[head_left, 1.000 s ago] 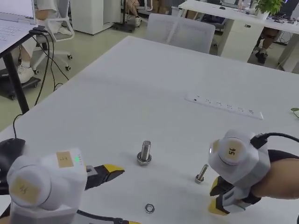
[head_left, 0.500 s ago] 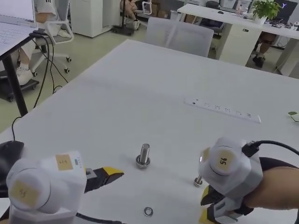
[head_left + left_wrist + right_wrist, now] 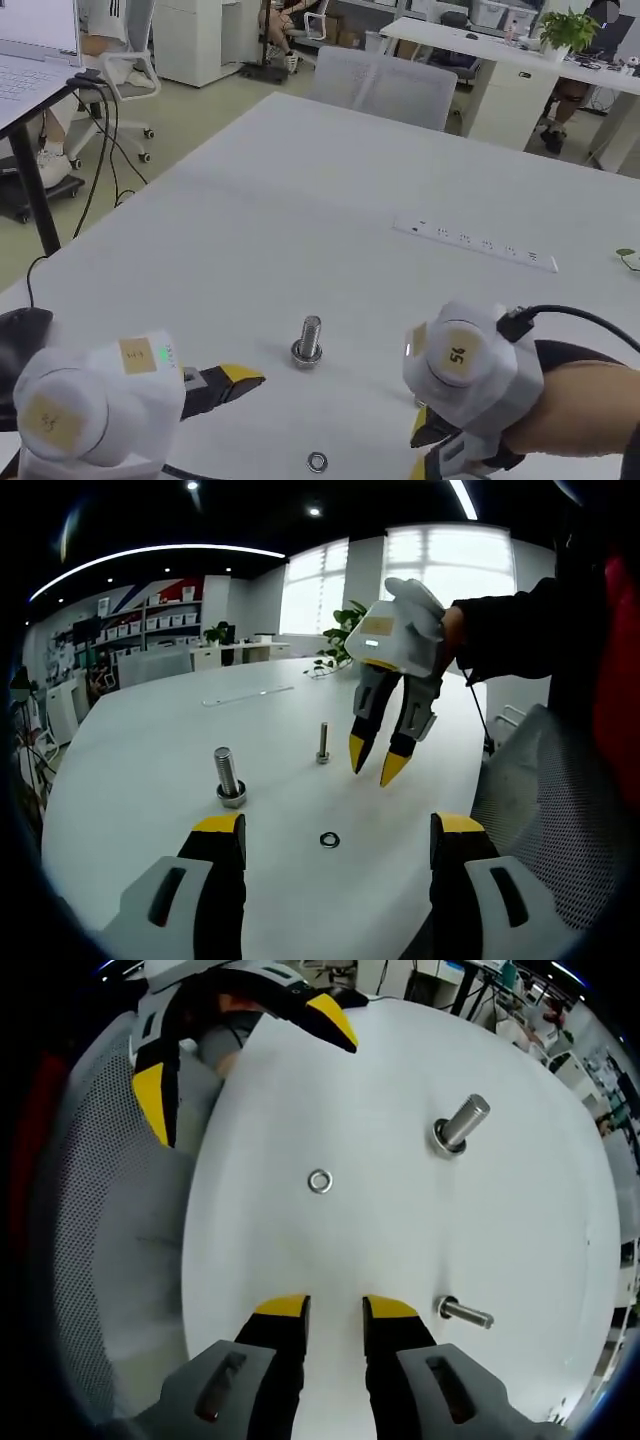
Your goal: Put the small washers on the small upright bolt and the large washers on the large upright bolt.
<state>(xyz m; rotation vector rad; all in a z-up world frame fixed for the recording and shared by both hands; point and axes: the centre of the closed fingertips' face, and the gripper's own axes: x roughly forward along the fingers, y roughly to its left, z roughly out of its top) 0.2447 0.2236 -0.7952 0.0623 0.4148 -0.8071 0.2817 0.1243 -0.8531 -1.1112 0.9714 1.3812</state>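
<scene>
While bare white tabletop (image 3: 300, 200) stretches wide beyond them, the large steel bolt (image 3: 307, 340) and the small bolt (image 3: 323, 743) stand upright, threaded shanks skyward. A flat ring washer (image 3: 317, 461) lies toward the near edge. The left gripper (image 3: 335, 825) has its jaws spread wide; the right gripper (image 3: 335, 1306), just beside the small bolt, has its jaws narrowly parted and empty.

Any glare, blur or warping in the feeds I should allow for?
Head view: even light, sharp on the large bolt. Left gripper view: windows blown out, fisheye curves the table. Right gripper view: heavy fisheye, dim edges, washer crisp.
</scene>
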